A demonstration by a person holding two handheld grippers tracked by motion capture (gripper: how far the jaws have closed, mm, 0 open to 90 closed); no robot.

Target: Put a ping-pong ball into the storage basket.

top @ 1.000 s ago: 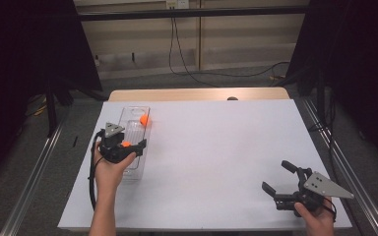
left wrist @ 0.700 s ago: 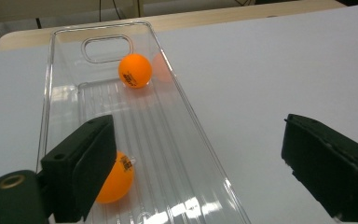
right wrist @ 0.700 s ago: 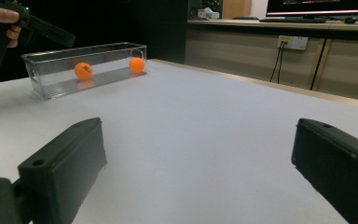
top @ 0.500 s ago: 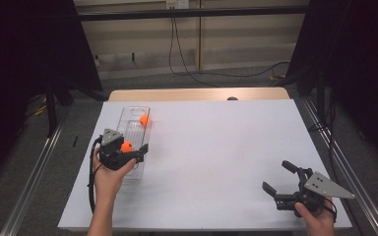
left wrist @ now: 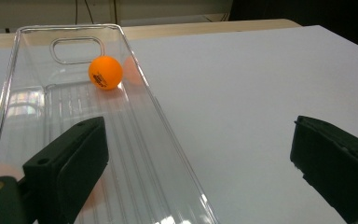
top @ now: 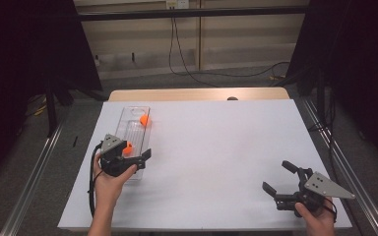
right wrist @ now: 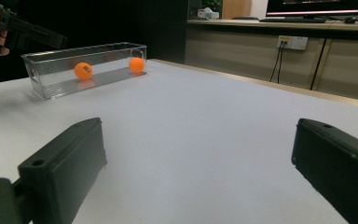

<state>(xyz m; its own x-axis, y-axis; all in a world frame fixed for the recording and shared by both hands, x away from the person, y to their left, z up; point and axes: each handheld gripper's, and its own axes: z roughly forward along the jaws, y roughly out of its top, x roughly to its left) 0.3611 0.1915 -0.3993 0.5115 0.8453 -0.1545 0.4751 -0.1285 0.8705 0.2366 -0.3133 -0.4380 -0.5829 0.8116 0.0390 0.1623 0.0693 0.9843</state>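
Note:
A clear plastic bin (top: 130,129) lies lengthwise at the table's left. One orange ball (top: 144,119) rests at its far end, also the orange ball (left wrist: 105,73) in the left gripper view. A second orange ball (top: 127,149) sits in the bin's near half, right by my left gripper (top: 137,151). That gripper is open; its jaws have just been opening and straddle the bin's right wall with no ball between them (left wrist: 196,154). From the right gripper view both balls (right wrist: 83,70) (right wrist: 136,65) lie inside the bin (right wrist: 51,86). My right gripper (top: 278,177) rests open and empty at the near right.
A white sheet covers the table (top: 216,147), with a wooden strip (top: 197,94) along its far edge. Metal rails (top: 34,172) run down both sides. Cables and a wall socket (top: 177,4) lie beyond the table.
My left gripper's jaws have spread wider and the hand has slipped slightly toward the person. The near ball now sits a little lower in the bin. The right gripper has not moved.

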